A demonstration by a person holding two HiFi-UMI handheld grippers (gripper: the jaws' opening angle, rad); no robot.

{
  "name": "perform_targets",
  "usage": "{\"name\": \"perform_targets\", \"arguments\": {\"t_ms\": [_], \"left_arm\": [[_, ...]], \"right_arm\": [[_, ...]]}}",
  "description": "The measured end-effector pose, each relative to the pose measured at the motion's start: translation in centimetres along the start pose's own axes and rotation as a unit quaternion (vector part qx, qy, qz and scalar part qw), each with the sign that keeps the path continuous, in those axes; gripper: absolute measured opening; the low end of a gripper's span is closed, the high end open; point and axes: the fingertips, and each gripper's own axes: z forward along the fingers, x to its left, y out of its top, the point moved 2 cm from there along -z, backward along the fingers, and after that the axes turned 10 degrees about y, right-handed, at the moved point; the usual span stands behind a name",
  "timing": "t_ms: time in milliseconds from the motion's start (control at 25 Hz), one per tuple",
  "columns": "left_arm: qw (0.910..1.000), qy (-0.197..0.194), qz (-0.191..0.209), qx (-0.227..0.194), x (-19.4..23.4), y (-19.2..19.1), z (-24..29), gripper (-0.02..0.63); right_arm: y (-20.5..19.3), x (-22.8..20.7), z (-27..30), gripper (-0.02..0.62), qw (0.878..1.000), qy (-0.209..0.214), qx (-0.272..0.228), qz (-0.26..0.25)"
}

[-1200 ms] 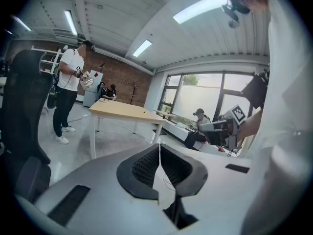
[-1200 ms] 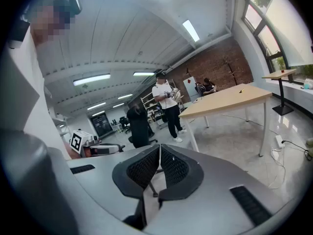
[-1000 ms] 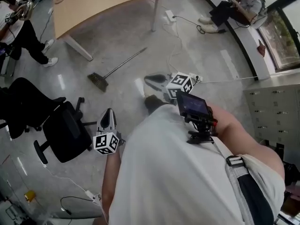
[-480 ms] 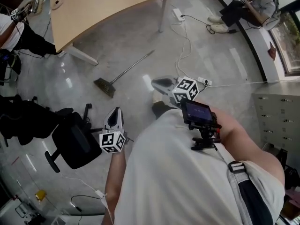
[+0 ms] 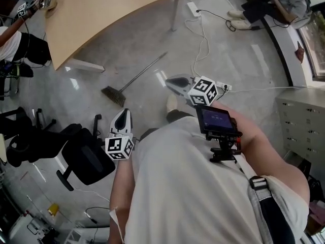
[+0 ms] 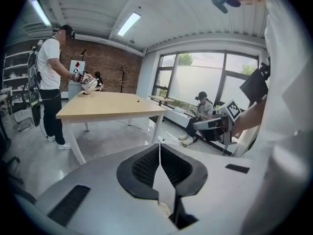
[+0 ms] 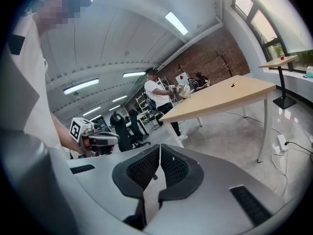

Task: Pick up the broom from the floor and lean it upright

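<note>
The broom [image 5: 142,72] lies flat on the grey floor in the head view, its thin handle pointing up right and its dark bristle head [image 5: 114,95] at the lower left. My left gripper [image 5: 123,112] hovers below the bristle head, well apart from it, and is shut and empty [image 6: 159,145]. My right gripper [image 5: 169,79] floats to the right of the handle, also shut with nothing between its pads [image 7: 159,147]. Neither gripper view shows the broom.
A wooden table [image 5: 111,9] stands just beyond the broom. A black office chair [image 5: 86,156] is at the lower left. White cables [image 5: 202,39] and a power strip [image 5: 223,88] run across the floor at right. Grey cabinets [image 5: 304,121] line the right side. Other people stand at the left and sit at the top right.
The person has walked toward the table and broom, carrying both grippers forward. The table fills more of the head view. Both grippers stay shut and the broom has not moved.
</note>
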Motion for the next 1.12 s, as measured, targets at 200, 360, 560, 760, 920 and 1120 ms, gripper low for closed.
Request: {"name": "perform_targets", "arguments": {"t_ms": [200,360,560,760,920,1120], "left_arm": [[0.9999,-0.004,0.009,0.010,0.7,1.3,1.8,0.014],[0.9995,-0.016,0.016,0.022,1.5,1.8,3.1,0.014],[0.9971,-0.053,0.039,0.038,3.0,2.2,5.5,0.014],[0.9917,-0.099,0.062,0.055,5.0,2.9,9.0,0.014],[0.9836,-0.127,0.099,0.080,5.4,2.2,11.9,0.014],[0.9681,-0.166,0.136,0.129,7.0,-0.7,14.6,0.014]], "right_arm": [[0.5,-2.3,-0.3,0.020,0.999,-0.018,-0.019,0.020],[0.3,-2.9,-0.1,0.020,0.998,-0.033,-0.027,0.037],[0.1,-4.2,0.2,0.020,0.995,-0.072,-0.038,0.058],[0.8,-5.6,0.5,0.020,0.990,-0.116,-0.040,0.070],[0.6,-6.6,-0.3,0.020,0.984,-0.152,-0.043,0.087],[-0.8,-7.0,-0.2,0.020,0.973,-0.193,-0.059,0.112]]}}
